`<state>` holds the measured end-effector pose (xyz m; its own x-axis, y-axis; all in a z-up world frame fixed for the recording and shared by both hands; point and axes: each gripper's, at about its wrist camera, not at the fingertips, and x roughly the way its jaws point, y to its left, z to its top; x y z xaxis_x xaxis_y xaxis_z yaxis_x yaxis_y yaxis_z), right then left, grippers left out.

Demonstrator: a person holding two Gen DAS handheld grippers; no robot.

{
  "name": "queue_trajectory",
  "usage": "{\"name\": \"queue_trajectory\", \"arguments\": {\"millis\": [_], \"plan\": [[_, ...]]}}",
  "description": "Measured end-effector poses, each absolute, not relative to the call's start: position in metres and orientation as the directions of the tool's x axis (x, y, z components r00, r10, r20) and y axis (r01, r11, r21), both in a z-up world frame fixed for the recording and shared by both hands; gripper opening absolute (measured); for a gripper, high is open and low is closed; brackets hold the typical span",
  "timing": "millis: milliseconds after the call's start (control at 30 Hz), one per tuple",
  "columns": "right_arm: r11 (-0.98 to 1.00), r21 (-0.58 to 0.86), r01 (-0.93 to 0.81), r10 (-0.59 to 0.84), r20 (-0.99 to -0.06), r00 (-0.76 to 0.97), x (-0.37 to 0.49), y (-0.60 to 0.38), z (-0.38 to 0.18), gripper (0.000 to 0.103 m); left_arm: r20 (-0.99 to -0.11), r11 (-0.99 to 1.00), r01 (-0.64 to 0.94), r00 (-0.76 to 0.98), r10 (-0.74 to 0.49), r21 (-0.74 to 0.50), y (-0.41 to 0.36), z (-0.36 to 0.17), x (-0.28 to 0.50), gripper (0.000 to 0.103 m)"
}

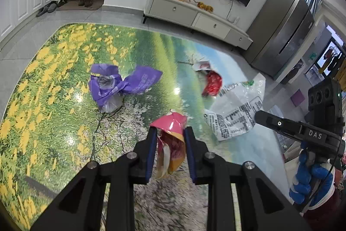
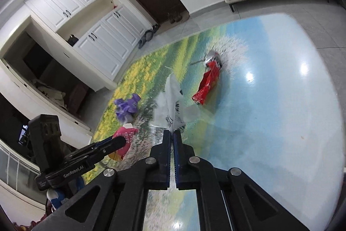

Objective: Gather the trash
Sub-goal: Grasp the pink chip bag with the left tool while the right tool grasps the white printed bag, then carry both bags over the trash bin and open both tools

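On the glossy flower-meadow tabletop (image 1: 54, 101), the left gripper (image 1: 170, 135) clamps a pink wrapper (image 1: 170, 125); the right gripper (image 2: 172, 136) pinches a clear printed plastic bag (image 2: 170, 101), beside purple (image 1: 116, 84) and red wrappers (image 1: 213, 83).

Four wrappers (image 1: 123, 84); two grippers (image 1: 170, 133)

The left gripper (image 1: 170, 133) hides part of the pink wrapper (image 1: 170, 125); words on the clear bag (image 1: 237, 109) are too small to read
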<state>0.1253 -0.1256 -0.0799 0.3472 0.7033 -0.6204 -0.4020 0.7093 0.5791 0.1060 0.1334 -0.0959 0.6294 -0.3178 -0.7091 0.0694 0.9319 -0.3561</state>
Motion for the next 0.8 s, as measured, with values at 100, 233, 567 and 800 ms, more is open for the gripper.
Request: {"name": "queue_trajectory", "arguments": {"millis": [100,233,567,800], "plan": [[0.706,0.578,-0.408,0.707,-0.603,0.369,0.115,-0.136,-0.068,0.003,-0.693,0.93,0.077,0.646,-0.321,-0.359,0.13,-0.084,0.096,0.024],[0.7,0.585,-0.41,0.715,-0.572,0.402,0.098,-0.154,-0.056,0.003,-0.669,0.926,0.102,0.662,-0.337,-0.365,0.121,-0.067,0.084,0.024],[0.722,0.601,-0.344,0.674,-0.497,0.547,0.053,-0.242,-0.023,0.003,-0.622,0.887,0.275,0.636,-0.457,-0.371,0.045,-0.028,0.084,0.024],[0.795,0.575,-0.192,0.538,-0.523,0.661,0.012,-0.329,-0.023,0.003,-0.629,0.822,0.439,0.536,-0.563,-0.362,-0.049,-0.017,0.089,0.024]]}}
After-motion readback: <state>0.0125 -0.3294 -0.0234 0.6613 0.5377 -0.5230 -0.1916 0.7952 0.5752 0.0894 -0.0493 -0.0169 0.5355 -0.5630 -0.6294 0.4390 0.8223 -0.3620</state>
